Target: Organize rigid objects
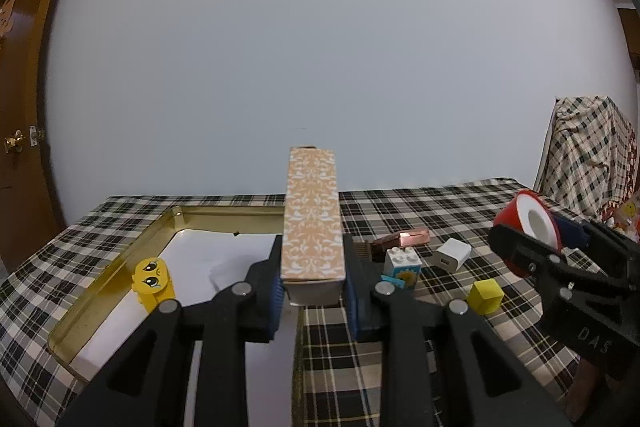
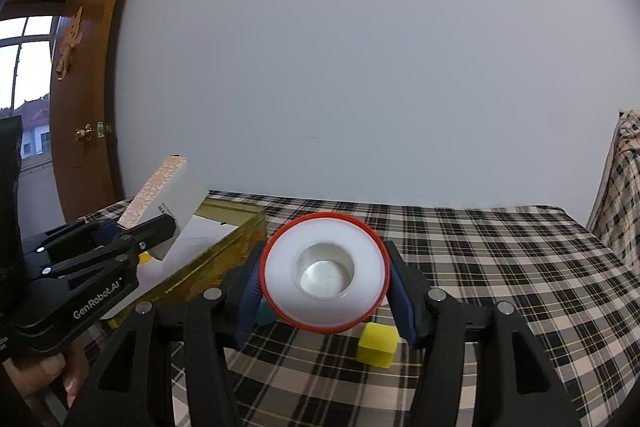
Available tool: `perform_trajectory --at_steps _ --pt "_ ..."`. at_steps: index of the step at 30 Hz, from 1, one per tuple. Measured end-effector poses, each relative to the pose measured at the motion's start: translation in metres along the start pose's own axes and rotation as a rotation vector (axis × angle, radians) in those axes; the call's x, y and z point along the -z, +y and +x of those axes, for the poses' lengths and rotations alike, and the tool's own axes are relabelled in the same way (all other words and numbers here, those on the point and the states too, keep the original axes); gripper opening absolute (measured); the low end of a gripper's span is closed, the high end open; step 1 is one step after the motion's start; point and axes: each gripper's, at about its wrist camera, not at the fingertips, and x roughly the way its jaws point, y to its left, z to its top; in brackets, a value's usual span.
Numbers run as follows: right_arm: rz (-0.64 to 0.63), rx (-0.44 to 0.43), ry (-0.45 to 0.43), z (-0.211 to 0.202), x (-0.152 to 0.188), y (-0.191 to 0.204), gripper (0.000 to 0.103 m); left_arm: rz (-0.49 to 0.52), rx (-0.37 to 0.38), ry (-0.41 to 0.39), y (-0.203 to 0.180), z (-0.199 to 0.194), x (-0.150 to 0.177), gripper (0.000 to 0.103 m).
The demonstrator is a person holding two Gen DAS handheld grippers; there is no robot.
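Your left gripper point(image 1: 313, 291) has its jaws clamped narrow on the near end of a long box with an orange-and-white floral pattern point(image 1: 313, 219), its blue pads pressing the two long sides. The box slants up and away from you, lifted above the right edge of the open gold tin tray point(image 1: 120, 259). The tray lies on the left part of the worktop point(image 1: 400, 367), which is covered with a black-and-cream plaid cloth. It is lined with white paper, and a yellow block with a cartoon face point(image 1: 154, 281) stands near its left wall.

Your right gripper point(image 2: 324, 287) grips a red-rimmed white spool with a hollow centre point(image 2: 324, 273); the jaws sit about a third open on its sides, its flat face turned toward the camera. It is held off the cloth, right of the tray.

On the cloth between the two grippers rest a yellow cube point(image 1: 485, 295), a white charger plug point(image 1: 453, 254), a toy brick with white studs and a sunflower print point(image 1: 403, 265) and a shiny copper-brown stapler-like piece point(image 1: 400, 241), all outside the tray. A wooden door point(image 2: 88, 99) stands at the far left.
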Motion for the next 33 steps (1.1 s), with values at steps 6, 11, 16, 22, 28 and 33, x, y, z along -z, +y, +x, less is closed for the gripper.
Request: perform_trajectory --at_steps 6,11,16,22,28,33 --pt "-0.013 -0.028 0.002 0.002 0.0 0.011 0.058 -0.016 -0.011 0.011 0.009 -0.001 0.0 0.023" --pt "-0.02 -0.047 0.003 0.003 0.0 0.017 0.058 -0.018 -0.019 0.011 0.014 -0.003 0.0 0.023" --pt "-0.027 -0.066 0.001 0.005 0.0 0.023 0.058 -0.026 -0.029 0.011 0.021 -0.003 0.001 0.023" --pt "-0.04 -0.092 0.003 0.008 0.0 0.03 0.058 -0.037 -0.049 0.011 0.031 -0.004 0.0 0.023" --pt "-0.053 -0.119 0.002 0.01 0.001 0.039 0.058 -0.043 -0.065 0.011 0.038 -0.006 0.001 0.023" --pt "-0.055 -0.131 0.002 0.011 0.001 0.044 0.058 -0.042 -0.077 0.009 0.042 -0.008 0.001 0.023"
